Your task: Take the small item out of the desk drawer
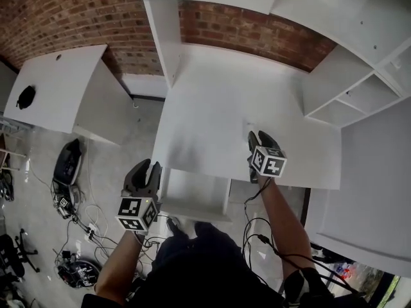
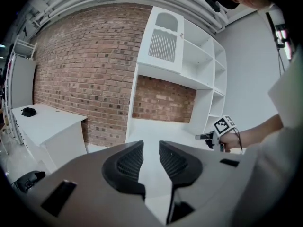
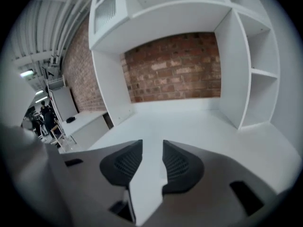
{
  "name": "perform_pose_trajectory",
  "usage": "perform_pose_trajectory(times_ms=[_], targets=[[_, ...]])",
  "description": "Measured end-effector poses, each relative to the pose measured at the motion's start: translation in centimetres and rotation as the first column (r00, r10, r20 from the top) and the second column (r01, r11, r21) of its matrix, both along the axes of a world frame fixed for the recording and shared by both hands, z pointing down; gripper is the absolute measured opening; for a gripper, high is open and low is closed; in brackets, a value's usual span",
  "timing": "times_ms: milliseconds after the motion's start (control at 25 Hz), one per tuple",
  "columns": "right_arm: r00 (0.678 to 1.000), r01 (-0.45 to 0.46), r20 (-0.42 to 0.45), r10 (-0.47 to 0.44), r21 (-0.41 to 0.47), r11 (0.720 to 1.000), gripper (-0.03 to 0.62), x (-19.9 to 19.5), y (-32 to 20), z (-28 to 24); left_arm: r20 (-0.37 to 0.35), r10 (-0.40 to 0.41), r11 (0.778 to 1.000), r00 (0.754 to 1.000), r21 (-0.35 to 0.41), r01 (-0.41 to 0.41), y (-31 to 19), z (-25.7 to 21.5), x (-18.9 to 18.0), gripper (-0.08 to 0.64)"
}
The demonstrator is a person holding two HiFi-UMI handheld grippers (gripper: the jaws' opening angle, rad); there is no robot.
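Note:
The white desk (image 1: pixel 212 108) has its drawer (image 1: pixel 196 194) pulled out under the front edge, and the white inside shows nothing. I cannot make out a small item in any view. My left gripper (image 1: pixel 153 170) hovers at the drawer's left front corner, its jaws a little apart with nothing between them (image 2: pixel 150 144). My right gripper (image 1: pixel 257 136) is over the desk top near its front right, open and empty (image 3: pixel 152 143). In the left gripper view the right gripper (image 2: pixel 208 136) shows at the right, held just above the desk top.
A hutch with open shelves (image 1: pixel 359 95) rises at the desk's right and back, in front of a brick wall (image 1: pixel 77 11). A second white table (image 1: pixel 54 88) with a black object (image 1: pixel 26 97) stands to the left. A black bag (image 1: pixel 67 162) and cables (image 1: pixel 83 223) lie on the floor.

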State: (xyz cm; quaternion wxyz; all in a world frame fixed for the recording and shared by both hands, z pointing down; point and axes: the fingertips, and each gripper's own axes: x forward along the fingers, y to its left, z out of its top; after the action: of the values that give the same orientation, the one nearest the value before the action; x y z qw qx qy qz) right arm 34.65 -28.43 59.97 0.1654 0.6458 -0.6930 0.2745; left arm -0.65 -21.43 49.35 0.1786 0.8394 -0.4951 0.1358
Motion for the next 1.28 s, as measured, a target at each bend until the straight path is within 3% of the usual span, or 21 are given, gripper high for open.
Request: perform_pose_trajectory(times_ms=[200,560,680,840,1000,1080,1280], targets=[[0.998,0.031,0.053,-0.042,0.197,0.98,0.021,-5.1,2.1,-9.3,-0.039,-0.022,0.998,0.999,0.061,0.025,0.3,-3.2,-2.9,0.1],[0.992,0.127,-0.026,-0.127,0.404,0.906,0.0,-14.9,7.0,-20.5,-0.107,-0.041,0.982,0.993,0.179,0.059,2.3,-9.6,-7.8,0.092],[0.983,0.183,-0.073,-0.169,0.46,0.869,-0.001,-18.4,8.5,-23.4,-0.113,-0.056,0.972,0.992,0.22,0.079,3.2,-11.6,-9.9,0.091],[0.967,0.253,-0.147,-0.206,0.555,0.793,0.0,-22.3,10.4,-28.0,-0.115,-0.086,0.951,0.99,0.286,0.115,4.1,-14.7,-12.9,0.089],[0.951,0.306,-0.225,-0.21,0.619,0.723,0.0,-25.2,11.9,-31.6,-0.111,-0.117,0.917,0.987,0.37,0.15,5.0,-17.9,-15.8,0.089],[0.946,0.323,-0.249,-0.21,0.631,0.705,0.0,-26.5,12.5,-32.4,-0.103,-0.125,0.9,0.987,0.406,0.157,5.8,-19.2,-17.2,0.087],[0.942,0.332,-0.266,-0.205,0.642,0.691,0.0,-28.1,13.6,-33.1,-0.082,-0.12,0.878,0.989,0.457,0.145,7.7,-21.0,-18.5,0.087]])
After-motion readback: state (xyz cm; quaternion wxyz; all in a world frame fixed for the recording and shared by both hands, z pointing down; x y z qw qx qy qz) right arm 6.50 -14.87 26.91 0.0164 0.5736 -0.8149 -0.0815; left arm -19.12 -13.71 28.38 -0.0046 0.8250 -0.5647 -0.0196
